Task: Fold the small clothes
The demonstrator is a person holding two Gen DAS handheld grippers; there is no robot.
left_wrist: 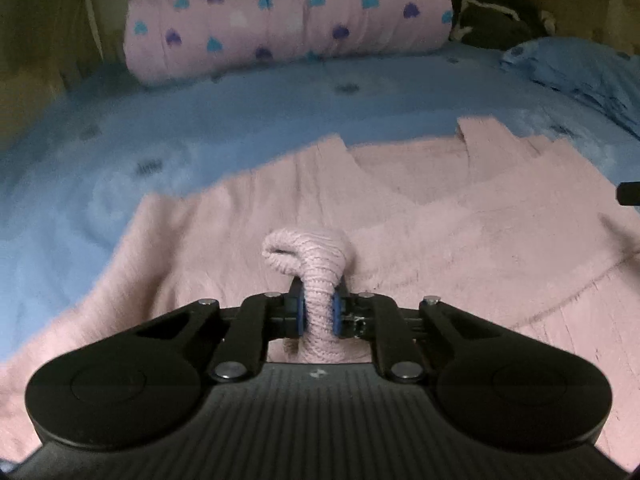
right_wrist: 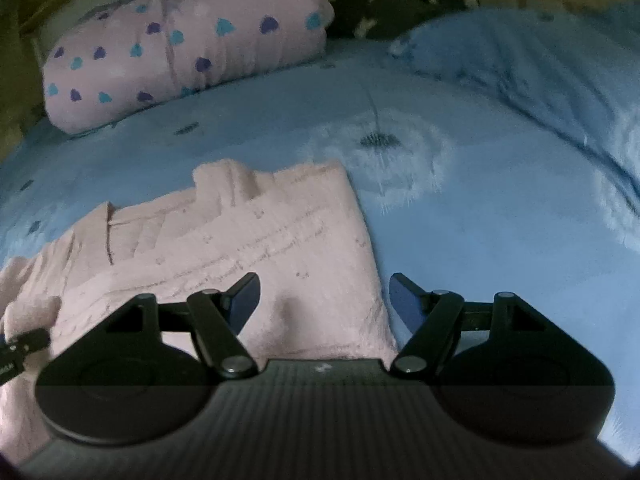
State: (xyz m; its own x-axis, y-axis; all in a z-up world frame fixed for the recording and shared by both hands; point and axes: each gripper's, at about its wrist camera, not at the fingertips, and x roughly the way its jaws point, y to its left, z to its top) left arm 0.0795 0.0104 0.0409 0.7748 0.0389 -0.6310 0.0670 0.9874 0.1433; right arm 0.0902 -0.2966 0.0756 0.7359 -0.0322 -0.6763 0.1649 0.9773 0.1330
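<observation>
A pale pink knitted garment [left_wrist: 440, 216] lies spread on the blue bed cover [left_wrist: 120, 152]. My left gripper [left_wrist: 319, 314] is shut on a ribbed knit cuff [left_wrist: 308, 256] of that garment, which bunches up between the blue pads and curls over above them. In the right wrist view the same pink garment [right_wrist: 248, 236] lies to the left, partly folded, with its right edge running down between the fingers. My right gripper [right_wrist: 325, 300] stands open over that edge, its left finger above the knit, its right finger above the bed cover, nothing pinched.
A rolled pink quilt with blue and purple hearts [left_wrist: 280, 16] lies at the back of the bed. A blue pillow [left_wrist: 580, 68] sits at the right, with a dark bundle [left_wrist: 496, 12] behind it. The left gripper's tip [right_wrist: 24, 344] shows at the left edge.
</observation>
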